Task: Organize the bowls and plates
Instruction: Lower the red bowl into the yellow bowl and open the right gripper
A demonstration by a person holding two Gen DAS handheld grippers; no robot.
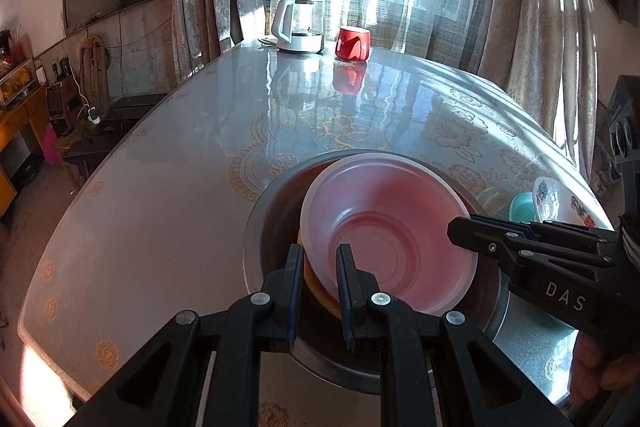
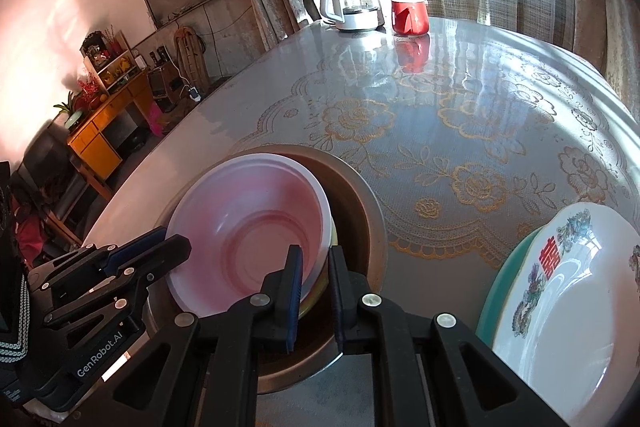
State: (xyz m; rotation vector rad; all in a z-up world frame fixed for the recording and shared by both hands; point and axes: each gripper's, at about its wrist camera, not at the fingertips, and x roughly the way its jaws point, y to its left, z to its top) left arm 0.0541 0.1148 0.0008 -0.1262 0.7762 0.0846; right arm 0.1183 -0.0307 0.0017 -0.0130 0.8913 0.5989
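A translucent pink-white plastic bowl [image 1: 384, 231] [image 2: 248, 231] sits tilted inside a large steel basin [image 1: 272, 211] [image 2: 360, 211], on top of a yellow dish [image 1: 320, 293]. My left gripper [image 1: 320, 263] straddles the bowl's near rim, jaws narrowly apart, one finger inside and one outside. My right gripper [image 2: 316, 267] straddles the bowl's right rim the same way; it also shows in the left wrist view [image 1: 464, 227]. A white flowered plate [image 2: 568, 307] lies on a teal dish [image 2: 496, 291] at the right.
A white kettle [image 1: 296, 27] and a red mug [image 1: 352, 43] stand at the table's far end by the curtained window. The table [image 1: 160, 187] has a glossy lace-patterned cover. Furniture and a wall TV are to the left.
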